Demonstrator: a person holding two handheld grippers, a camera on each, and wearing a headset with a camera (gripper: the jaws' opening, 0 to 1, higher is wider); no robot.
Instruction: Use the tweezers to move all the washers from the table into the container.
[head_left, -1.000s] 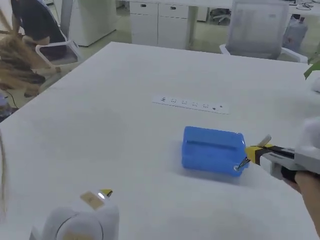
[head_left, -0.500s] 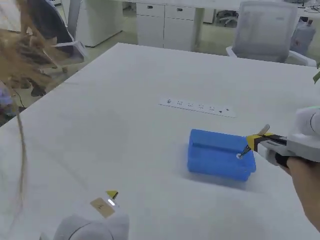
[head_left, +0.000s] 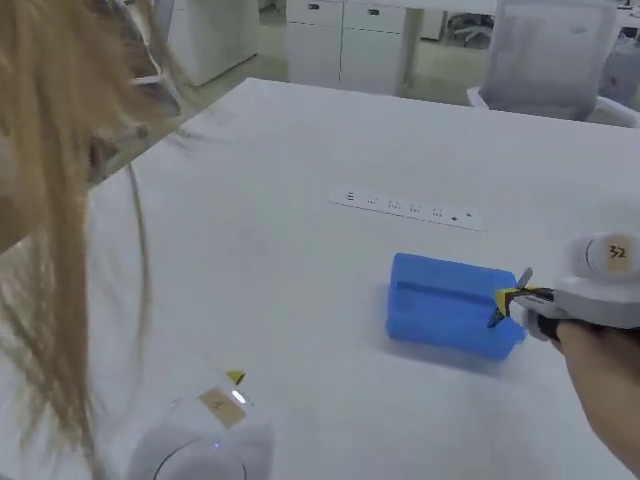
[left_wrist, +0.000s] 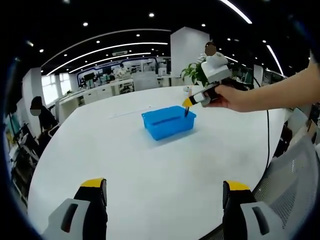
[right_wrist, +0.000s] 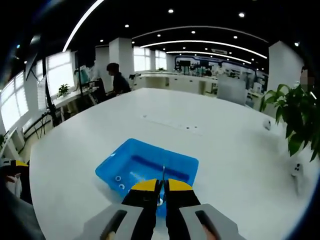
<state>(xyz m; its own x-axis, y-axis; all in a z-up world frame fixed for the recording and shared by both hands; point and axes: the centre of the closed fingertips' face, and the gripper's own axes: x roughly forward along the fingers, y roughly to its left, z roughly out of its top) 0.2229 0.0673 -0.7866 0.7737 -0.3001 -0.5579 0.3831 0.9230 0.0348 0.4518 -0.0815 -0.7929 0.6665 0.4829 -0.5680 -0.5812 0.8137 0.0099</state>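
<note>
Two washers (right_wrist: 118, 178) are lying in the blue container (right_wrist: 145, 170), so the job is looking well along; whether more are waiting on the table (head_left: 300, 250) I am not making out. The right gripper (right_wrist: 161, 192) is clenching the tweezers (right_wrist: 163, 175) over the container; the right gripper view is revealing those washers, the head view is blurring them; the left gripper (left_wrist: 164, 186) is hovering agape, empty

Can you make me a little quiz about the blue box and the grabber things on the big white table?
1. True or false: small metal washers lie inside the blue plastic container.
2. Fill in: the jaws of the left gripper stand wide ____.
3. Which one holds the thin metal tweezers above the container? A) the left gripper B) the right gripper C) a bare hand

Key: 1 true; 2 open; 3 B.
</note>
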